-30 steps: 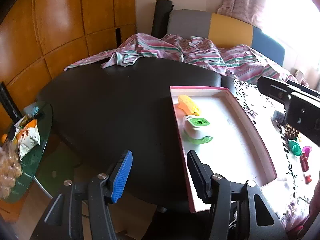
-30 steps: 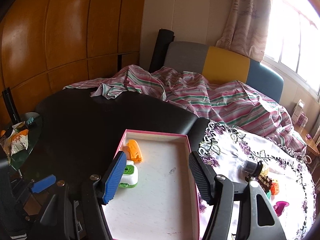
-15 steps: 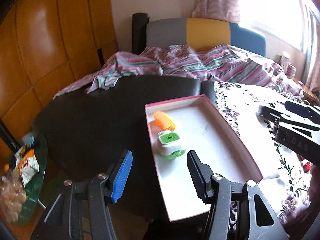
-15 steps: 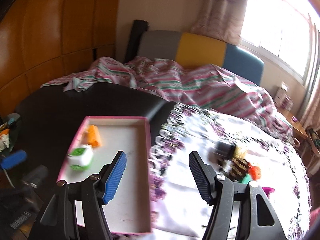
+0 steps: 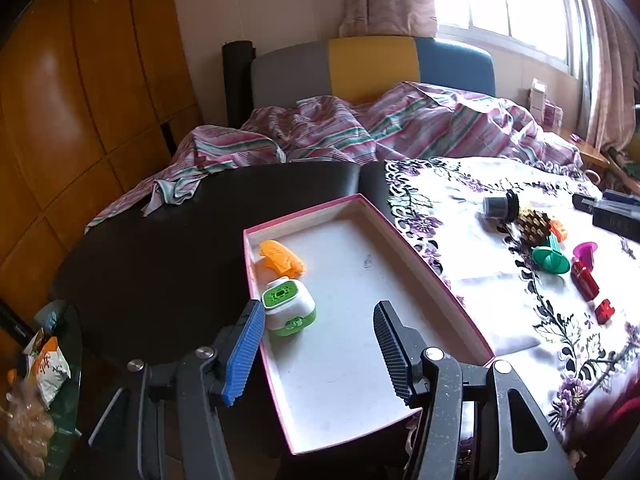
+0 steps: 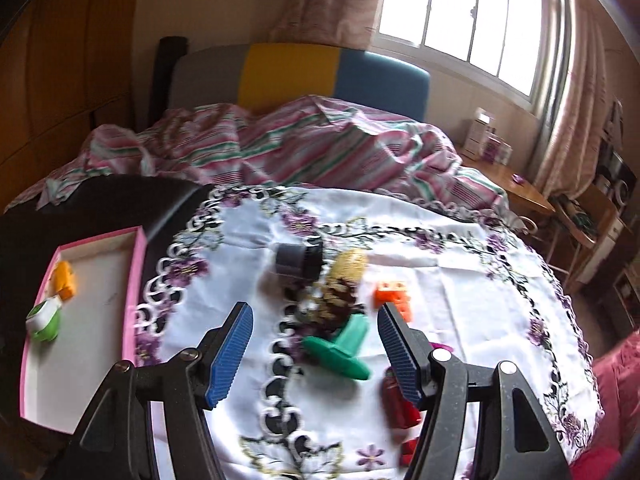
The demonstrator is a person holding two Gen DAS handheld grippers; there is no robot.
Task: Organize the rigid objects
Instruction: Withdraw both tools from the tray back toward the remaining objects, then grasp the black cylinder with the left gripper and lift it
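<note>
A pink-rimmed white tray [image 5: 436, 276] lies on the table and holds an orange piece [image 5: 280, 258] and a green-and-white box [image 5: 288, 306]. My left gripper [image 5: 318, 340] is open and empty above the tray's near end. My right gripper [image 6: 314, 344] is open and empty over loose toys on the flowered cloth: a green funnel-shaped piece [image 6: 340, 348], a pine cone [image 6: 338, 300], a grey-black cylinder [image 6: 298, 260], an orange block [image 6: 394, 298] and a red piece [image 6: 398, 402]. The tray also shows in the right wrist view [image 6: 134, 276].
A black table [image 5: 168, 252] carries the tray and the white flowered cloth [image 5: 460, 216]. A striped blanket [image 5: 380, 128] lies on a sofa behind. A glass side table with snack bags [image 5: 44, 368] stands low at the left. A purple funnel [image 5: 585, 249] lies among the toys.
Both grippers swung to the right. My right gripper moved off the tray and now hovers over the toys on the cloth. My left gripper now faces the tray squarely.
</note>
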